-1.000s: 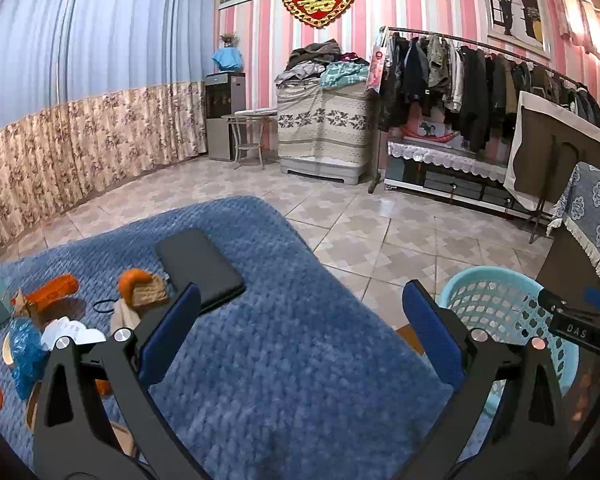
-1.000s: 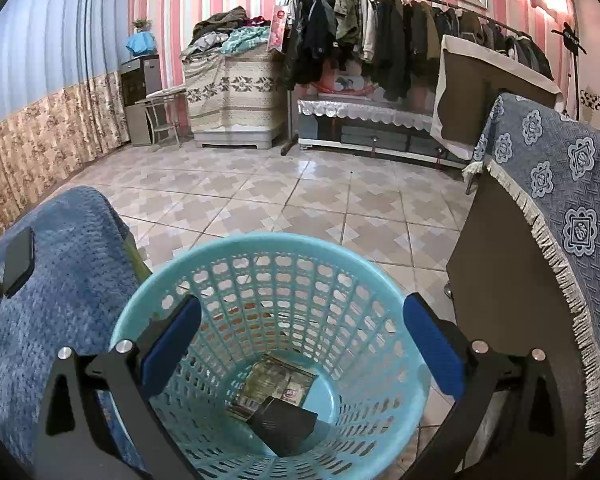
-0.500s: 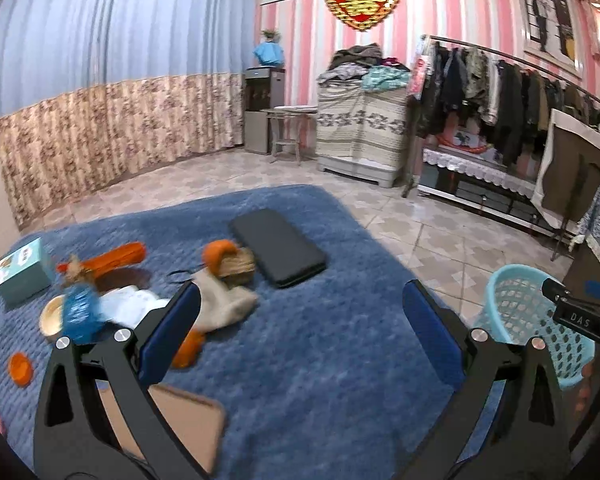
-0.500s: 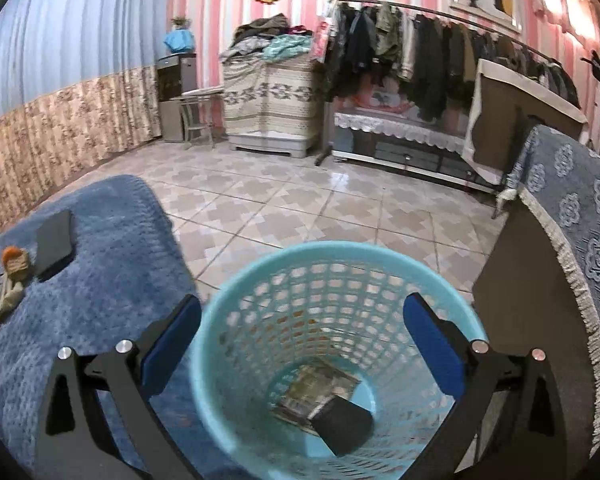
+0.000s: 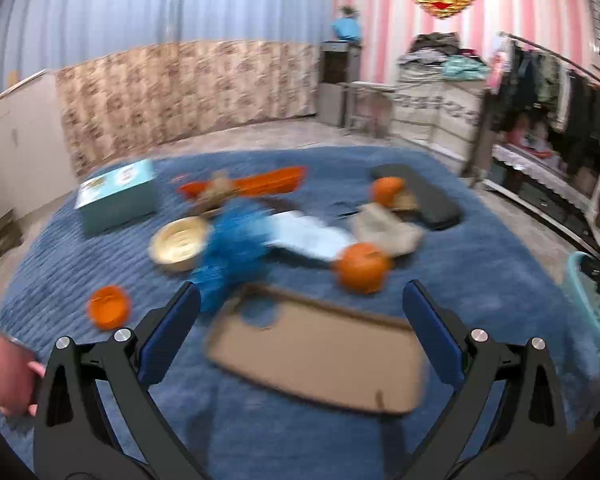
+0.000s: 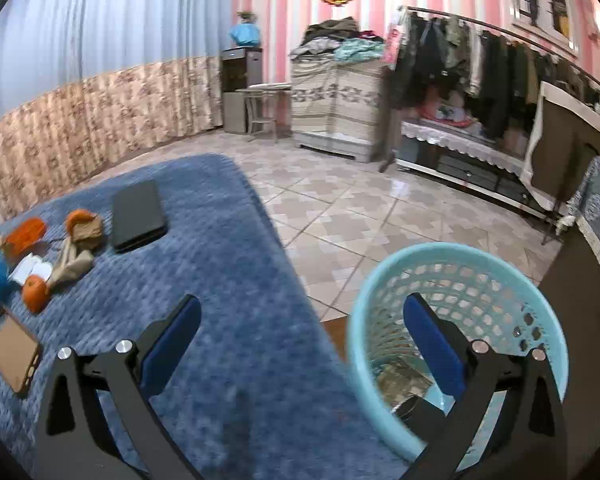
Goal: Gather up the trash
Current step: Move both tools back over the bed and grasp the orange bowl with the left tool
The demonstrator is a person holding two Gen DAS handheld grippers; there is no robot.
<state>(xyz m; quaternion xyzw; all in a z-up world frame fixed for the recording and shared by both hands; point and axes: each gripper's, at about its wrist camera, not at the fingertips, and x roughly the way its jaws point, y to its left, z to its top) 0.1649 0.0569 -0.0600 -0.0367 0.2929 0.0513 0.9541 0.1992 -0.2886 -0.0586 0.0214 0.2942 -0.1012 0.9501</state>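
Step in hand: between pickups, by the look of it. Left gripper (image 5: 300, 328) empty, jaws spread wide, aimed at the litter on the blue blanket (image 5: 480, 280). Right gripper (image 6: 300, 336) also empty, jaws spread wide, one finger over the blanket edge, the other over the basket mouth.

Far left of the blanket: teal box (image 5: 116, 200), upright on its side, apart from the rest; trash or keepsake, hard to say.

Left of centre: small orange lid (image 5: 109, 307) alone near the left finger; pale round dish (image 5: 178, 244) just behind it; crumpled blue plastic (image 5: 236, 248) touching the dish. Blurred, edges uncertain.

Centre: flat brown cardboard sheet (image 5: 320, 360) nearest the left gripper, between the open jaws in the left wrist view. Behind it, white paper (image 5: 308, 236) and a long orange wrapper (image 5: 260, 184).

Right of centre: orange fruit (image 5: 362, 268) just beyond the cardboard; beige crumpled paper (image 5: 388, 228); a second orange piece (image 5: 388, 190) resting against a black flat case (image 5: 420, 196).

Far right: light blue basket (image 6: 548, 312) on the tiled floor beside the blanket, some dark items already at its bottom.

Next move: probably a drop onto one loose scrap, cardboard or blue plastic being closest. Cardboard lies flat, so an edge grip or a lift at a corner needed.

In the way: the fruit sits close to the cardboard's far edge; the black case looks like a belonging, best left alone.
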